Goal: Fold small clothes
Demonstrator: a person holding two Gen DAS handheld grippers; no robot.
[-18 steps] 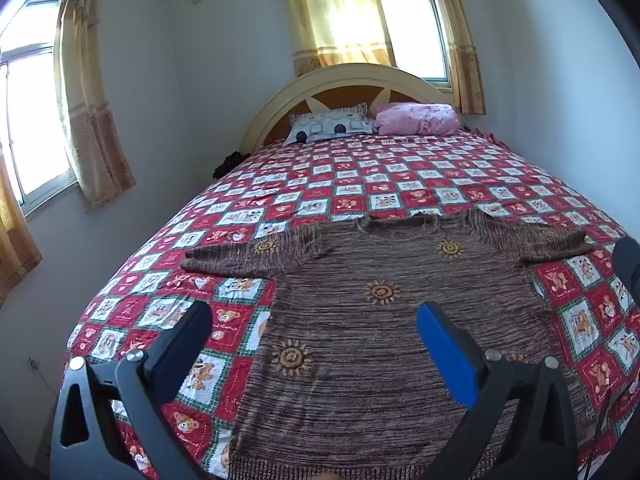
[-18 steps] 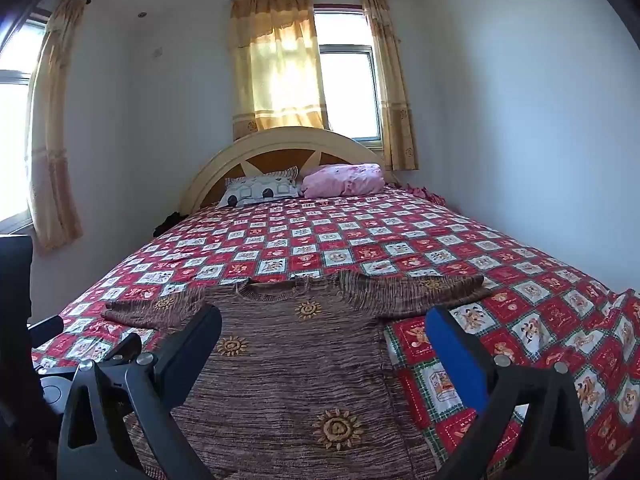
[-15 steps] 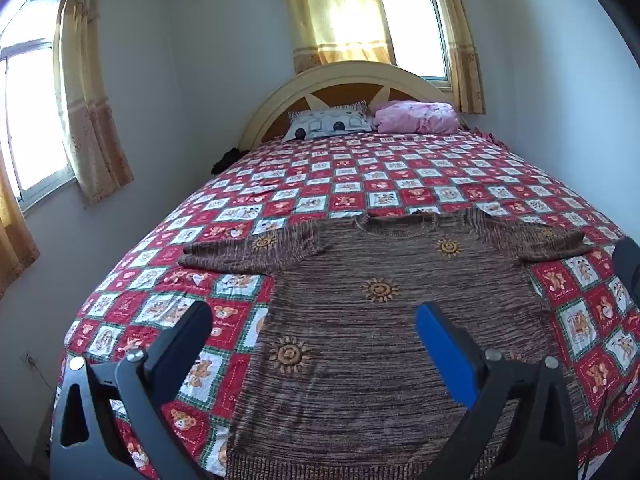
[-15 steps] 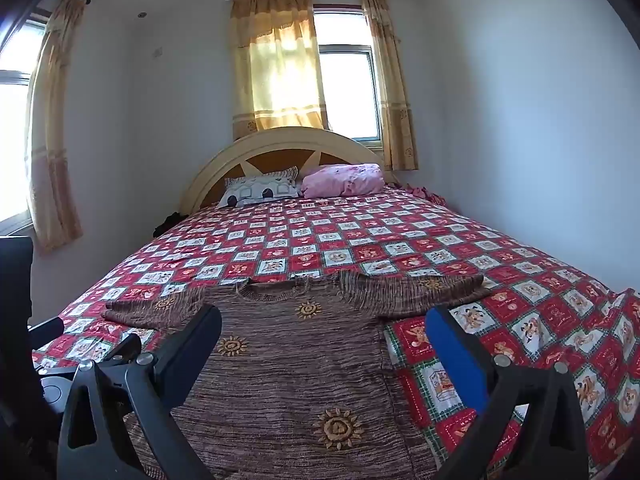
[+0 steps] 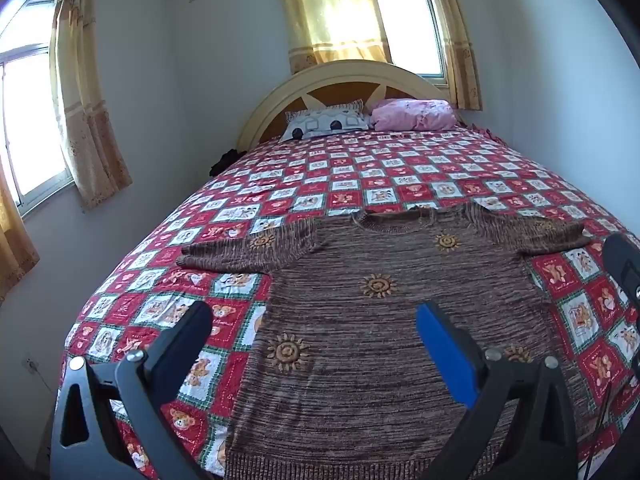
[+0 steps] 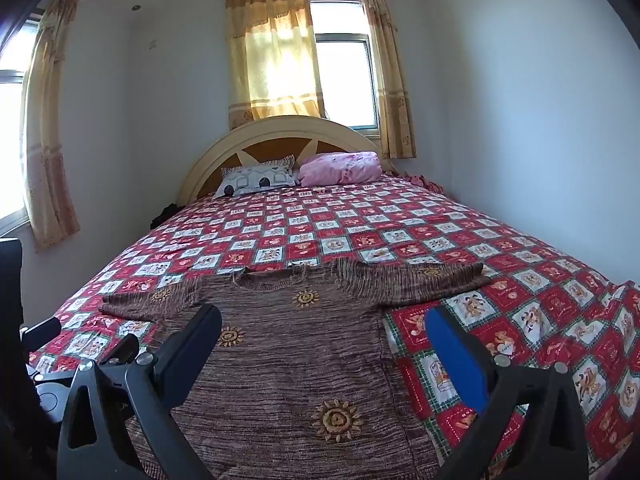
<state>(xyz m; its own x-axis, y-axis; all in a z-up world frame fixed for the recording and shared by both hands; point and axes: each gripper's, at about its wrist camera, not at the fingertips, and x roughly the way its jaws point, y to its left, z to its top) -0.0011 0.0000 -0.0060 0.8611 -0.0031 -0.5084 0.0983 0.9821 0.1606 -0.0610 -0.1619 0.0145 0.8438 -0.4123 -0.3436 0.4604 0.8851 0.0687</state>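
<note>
A brown knitted sweater (image 5: 384,320) with orange sun motifs lies flat and face up on the near end of a bed, spread over the red-and-white patchwork bedspread (image 5: 400,176), both sleeves stretched out to the sides and the neckline pointing toward the arched headboard (image 5: 344,76). You hold your left gripper (image 5: 316,344) above the sweater's lower body, jaws wide apart with nothing between them, one finger black, the other blue. Your right gripper (image 6: 324,344) hangs over the garment's right half, its jaws equally wide and empty (its blue finger sits over the bedspread just past the sweater's edge). Neither gripper touches the cloth. In the right wrist view, the black frame of the left gripper shows at the left edge. At the head of the bed, a grey-patterned pillow (image 6: 256,178) and a pink pillow (image 6: 340,168) rest side by side against the headboard. Yellow curtains (image 6: 272,52) frame the bright window behind.
</note>
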